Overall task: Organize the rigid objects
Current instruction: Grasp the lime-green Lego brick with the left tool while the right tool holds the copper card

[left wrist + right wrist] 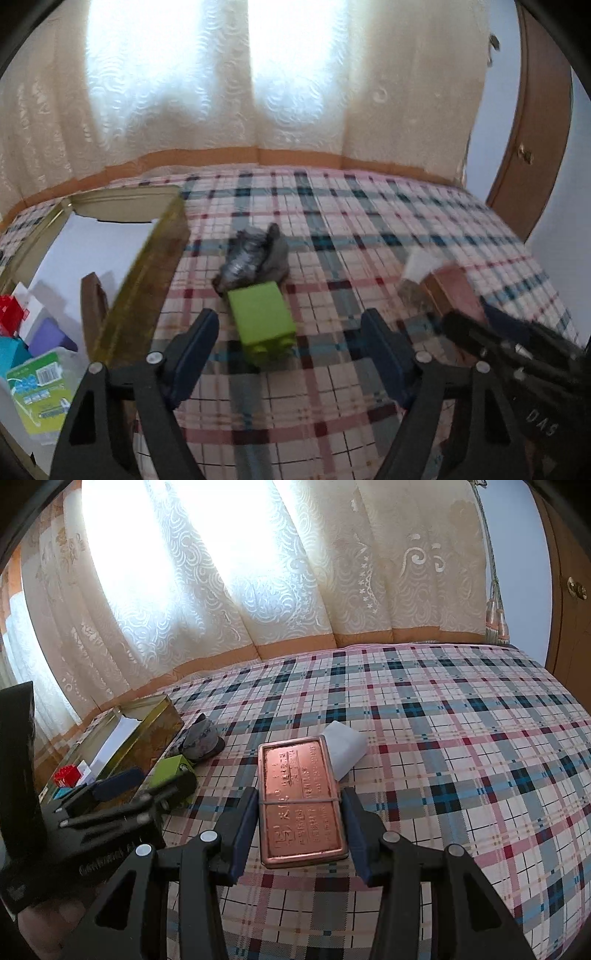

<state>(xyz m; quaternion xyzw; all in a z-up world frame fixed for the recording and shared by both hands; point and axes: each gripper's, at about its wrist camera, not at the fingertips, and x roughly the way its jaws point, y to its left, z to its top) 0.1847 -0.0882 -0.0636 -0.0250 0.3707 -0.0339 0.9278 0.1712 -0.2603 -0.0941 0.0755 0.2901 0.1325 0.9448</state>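
Observation:
A lime-green block lies on the plaid bedspread, in front of a dark grey crumpled bundle. My left gripper is open. The block sits between its fingertips, with gaps on both sides. My right gripper is shut on a flat copper-coloured tin with a rubber band across it, its pads pressing the tin's long sides. The same tin shows blurred at the right of the left wrist view. The green block also appears in the right wrist view, beside the left gripper's fingers.
An open gold tin box at the left holds a red block, a purple block and a green-labelled pack. A white object lies just behind the copper tin. Curtains hang behind the bed, and a wooden door stands at the right.

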